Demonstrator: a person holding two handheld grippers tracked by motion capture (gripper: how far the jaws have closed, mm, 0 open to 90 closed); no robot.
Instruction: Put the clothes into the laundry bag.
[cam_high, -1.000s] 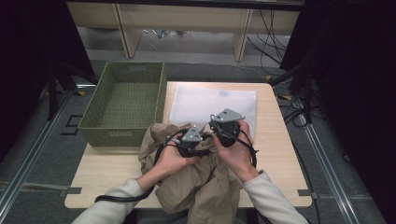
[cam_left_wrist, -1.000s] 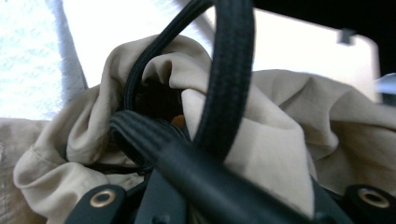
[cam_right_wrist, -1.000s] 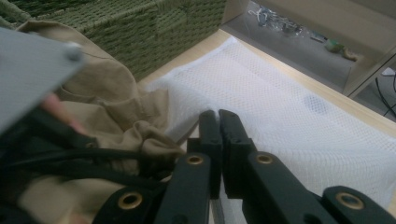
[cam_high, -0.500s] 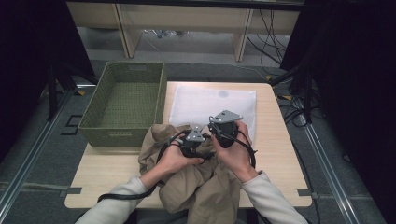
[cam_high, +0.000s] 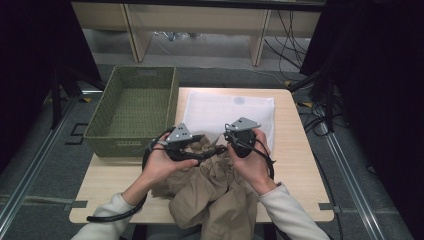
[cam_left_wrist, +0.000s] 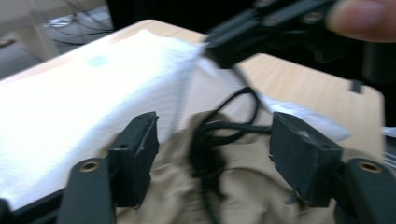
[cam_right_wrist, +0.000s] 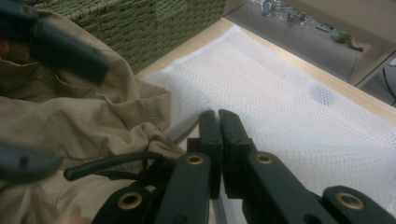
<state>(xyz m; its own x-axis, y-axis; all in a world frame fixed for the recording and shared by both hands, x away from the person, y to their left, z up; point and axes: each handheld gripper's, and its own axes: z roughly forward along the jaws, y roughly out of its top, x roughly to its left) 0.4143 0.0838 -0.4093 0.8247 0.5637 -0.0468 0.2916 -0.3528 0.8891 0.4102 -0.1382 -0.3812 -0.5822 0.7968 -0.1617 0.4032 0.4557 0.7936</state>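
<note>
A white mesh bag (cam_high: 227, 107) lies flat on the far half of the table, and a tan garment (cam_high: 215, 200) is heaped at the near edge. My right gripper (cam_high: 221, 140) is shut on the bag's near edge, which it holds lifted (cam_right_wrist: 218, 114). The left gripper view shows those shut jaws (cam_left_wrist: 219, 49) with mesh (cam_left_wrist: 70, 102) rising to them. My left gripper (cam_high: 206, 145) hovers over the garment (cam_left_wrist: 243, 186), to the left of the right one. Its jaws have just been opening and stand open (cam_left_wrist: 215, 140). Only cloth and a black cord (cam_left_wrist: 229, 126) lie below them.
A green woven basket (cam_high: 100, 137) stands empty at the table's left, touching the bag's left edge (cam_right_wrist: 140, 23). The garment (cam_right_wrist: 70, 121) hangs over the table's front edge. Bare wood (cam_high: 295, 165) shows at the right, and cables lie on the floor beyond.
My left gripper has drawn back to the left and risen a little, away from the right one, and its jaws have opened wider. The right gripper has stayed put.
</note>
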